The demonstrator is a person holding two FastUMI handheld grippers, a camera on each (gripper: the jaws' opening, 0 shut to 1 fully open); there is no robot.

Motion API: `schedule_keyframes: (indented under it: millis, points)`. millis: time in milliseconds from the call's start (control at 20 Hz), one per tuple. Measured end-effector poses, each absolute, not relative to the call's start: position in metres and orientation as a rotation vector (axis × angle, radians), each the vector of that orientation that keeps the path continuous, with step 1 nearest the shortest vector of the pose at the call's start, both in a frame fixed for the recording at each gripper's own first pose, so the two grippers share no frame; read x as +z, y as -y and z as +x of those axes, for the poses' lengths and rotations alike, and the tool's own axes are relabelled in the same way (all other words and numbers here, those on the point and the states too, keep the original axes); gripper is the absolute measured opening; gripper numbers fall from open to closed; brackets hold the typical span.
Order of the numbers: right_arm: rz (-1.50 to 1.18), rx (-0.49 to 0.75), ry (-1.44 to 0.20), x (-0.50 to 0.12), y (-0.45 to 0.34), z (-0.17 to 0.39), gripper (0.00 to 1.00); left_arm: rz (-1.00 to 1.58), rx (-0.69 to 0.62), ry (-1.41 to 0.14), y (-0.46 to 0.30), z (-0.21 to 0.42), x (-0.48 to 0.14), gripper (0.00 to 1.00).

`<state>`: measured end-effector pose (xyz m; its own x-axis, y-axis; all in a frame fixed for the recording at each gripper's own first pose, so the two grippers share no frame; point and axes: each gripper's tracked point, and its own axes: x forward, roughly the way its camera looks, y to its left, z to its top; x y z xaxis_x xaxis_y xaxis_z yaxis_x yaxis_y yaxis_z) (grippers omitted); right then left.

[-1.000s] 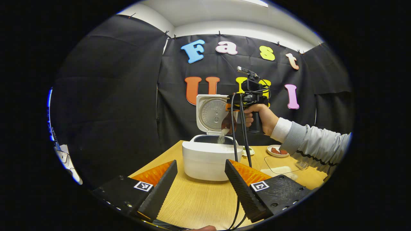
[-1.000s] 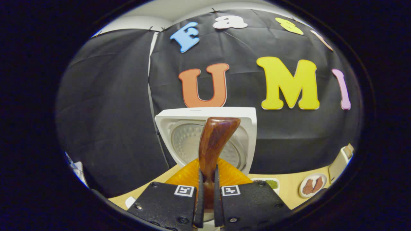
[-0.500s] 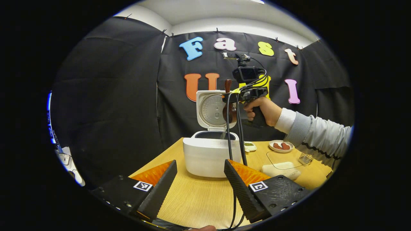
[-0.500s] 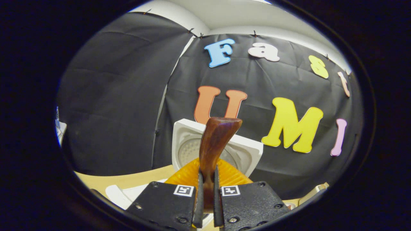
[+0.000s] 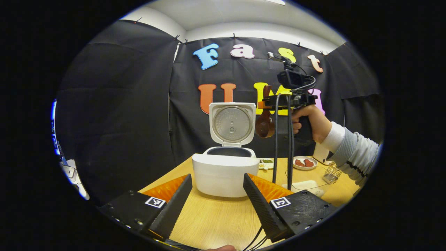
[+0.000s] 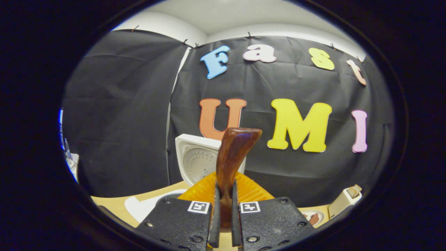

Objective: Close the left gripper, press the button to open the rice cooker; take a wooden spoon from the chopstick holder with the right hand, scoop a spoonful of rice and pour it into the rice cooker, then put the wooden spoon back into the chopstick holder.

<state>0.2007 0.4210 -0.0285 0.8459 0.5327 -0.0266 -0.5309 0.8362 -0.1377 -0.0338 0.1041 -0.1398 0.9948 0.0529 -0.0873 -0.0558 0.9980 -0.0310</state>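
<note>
1. Gripping the wooden spoon by its handle, the right gripper has both fingers pressed on it, held up to the right of the rice cooker.
2. Spoon bowl hangs beside the raised lid.
3. Left gripper: fingers spread apart, empty, low over the table.
</note>
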Motion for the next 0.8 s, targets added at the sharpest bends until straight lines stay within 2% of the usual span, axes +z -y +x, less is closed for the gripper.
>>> schedule_keyframes:
  millis: [550, 800]
  points:
    - [-0.023, 0.367, 0.038, -0.006, -0.213, 0.201, 0.19, -0.01, -0.032, -0.037, -0.041, 0.008, -0.128, 0.94]
    - [0.0, 0.275, 0.02, -0.025, -0.137, 0.193, 0.19, -0.014, -0.061, -0.03, -0.016, 0.024, -0.126, 0.94]
